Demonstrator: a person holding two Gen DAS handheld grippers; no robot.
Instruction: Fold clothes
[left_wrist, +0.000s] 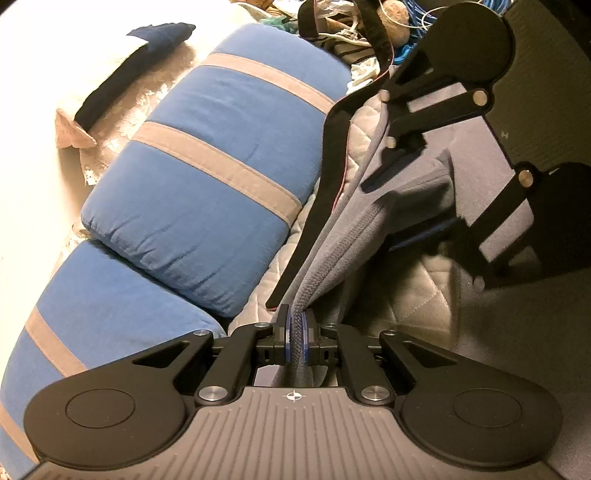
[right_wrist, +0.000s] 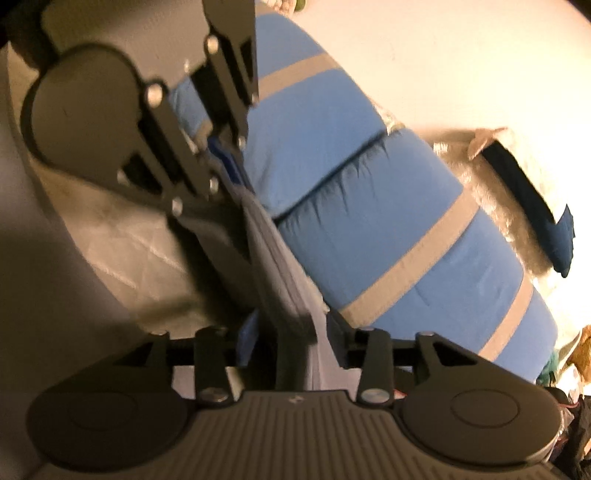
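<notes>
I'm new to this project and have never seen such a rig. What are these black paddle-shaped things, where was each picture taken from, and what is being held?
There is no robot: a person holds a two-finger gripper tool in each hand, and a fisheye camera on each looks forward along its fingers. The black paddles at the bottom of each picture are that tool's own body.

The left wrist view shows the left gripper shut on the ribbed edge of a grey garment, with the other tool upper right. The right wrist view is blurred: the right gripper has its jaws apart, with the same garment running between them; I cannot tell whether they touch it.

Behind lie blue cushions with grey stripes and a pale quilted cover.
</notes>
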